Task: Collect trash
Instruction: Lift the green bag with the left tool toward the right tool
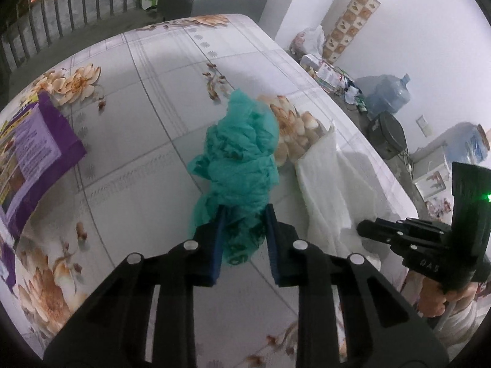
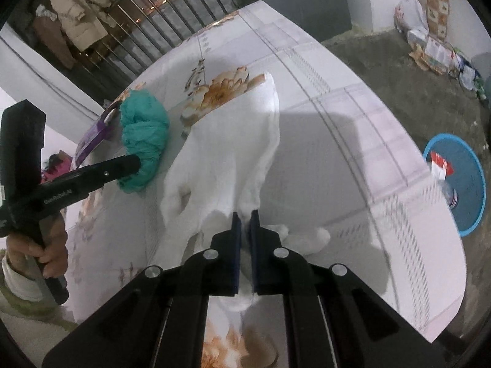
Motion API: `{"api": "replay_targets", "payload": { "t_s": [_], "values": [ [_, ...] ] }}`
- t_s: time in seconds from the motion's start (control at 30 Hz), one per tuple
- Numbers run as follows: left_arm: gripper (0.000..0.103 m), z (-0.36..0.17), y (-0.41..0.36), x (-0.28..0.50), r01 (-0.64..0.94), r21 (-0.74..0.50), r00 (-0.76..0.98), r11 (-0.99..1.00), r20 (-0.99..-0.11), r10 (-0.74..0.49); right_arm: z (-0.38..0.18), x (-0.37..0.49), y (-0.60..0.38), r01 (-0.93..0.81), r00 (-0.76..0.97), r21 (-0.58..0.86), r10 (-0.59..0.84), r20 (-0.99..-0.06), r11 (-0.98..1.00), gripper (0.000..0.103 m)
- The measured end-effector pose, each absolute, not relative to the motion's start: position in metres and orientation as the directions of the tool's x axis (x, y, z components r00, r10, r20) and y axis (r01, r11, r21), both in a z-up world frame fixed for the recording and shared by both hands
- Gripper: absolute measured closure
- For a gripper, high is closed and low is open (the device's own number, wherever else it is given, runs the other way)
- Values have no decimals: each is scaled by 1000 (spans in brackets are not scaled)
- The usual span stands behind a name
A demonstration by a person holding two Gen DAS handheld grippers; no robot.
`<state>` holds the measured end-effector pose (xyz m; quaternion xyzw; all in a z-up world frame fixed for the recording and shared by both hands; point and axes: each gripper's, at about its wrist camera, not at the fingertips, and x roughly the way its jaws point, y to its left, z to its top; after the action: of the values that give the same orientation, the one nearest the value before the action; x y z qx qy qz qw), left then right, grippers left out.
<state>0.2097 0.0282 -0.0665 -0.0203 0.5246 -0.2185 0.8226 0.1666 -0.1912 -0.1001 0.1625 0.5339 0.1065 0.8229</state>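
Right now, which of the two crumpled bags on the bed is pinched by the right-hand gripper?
The white plastic bag, nearer the bed's edge; the right gripper pinches it. The crumpled teal bag sits in the left gripper.

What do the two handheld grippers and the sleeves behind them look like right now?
Both the left gripper and the right gripper are matte black plastic linkages with round silver pivot pins and flat blue finger pads. Each rides on a black pistol-style handle; the right one shows a small green light, and the left bears faint white lettering. A white cuff shows at the left wrist.
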Motion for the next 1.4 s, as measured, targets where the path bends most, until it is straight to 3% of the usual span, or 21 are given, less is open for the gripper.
{"api": "replay_targets", "payload": {
  "t_s": [0.57, 0.63, 0.77, 0.9, 1.13, 1.4],
  "values": [
    [85, -47, 45, 153, 350, -246, 416, 904, -824, -386, -96, 132, -189, -4, 415, 452, 413, -811, 892, 94],
    [86, -40, 45, 152, 356, -251, 432, 900, -810, -397, -92, 132, -192, 0, 426, 465, 421, -801, 885, 91],
    [86, -24, 43, 148, 380, -254, 455, 890, -786, -418, -84, 129, -200, 12, 469, 481, 420, -777, 877, 70],
    [86, -9, 36, 145, 416, -261, 467, 871, -760, -451, -74, 128, -211, 21, 518, 519, 435, -737, 854, 63],
    [86, -7, 2, 141, 501, -284, 410, 818, -755, -512, -64, 126, -237, 60, 588, 597, 455, -669, 800, 59],
    [84, -43, -37, 141, 547, -301, 307, 781, -796, -522, -72, 127, -247, 95, 588, 617, 456, -668, 781, 59]
  ]
}}
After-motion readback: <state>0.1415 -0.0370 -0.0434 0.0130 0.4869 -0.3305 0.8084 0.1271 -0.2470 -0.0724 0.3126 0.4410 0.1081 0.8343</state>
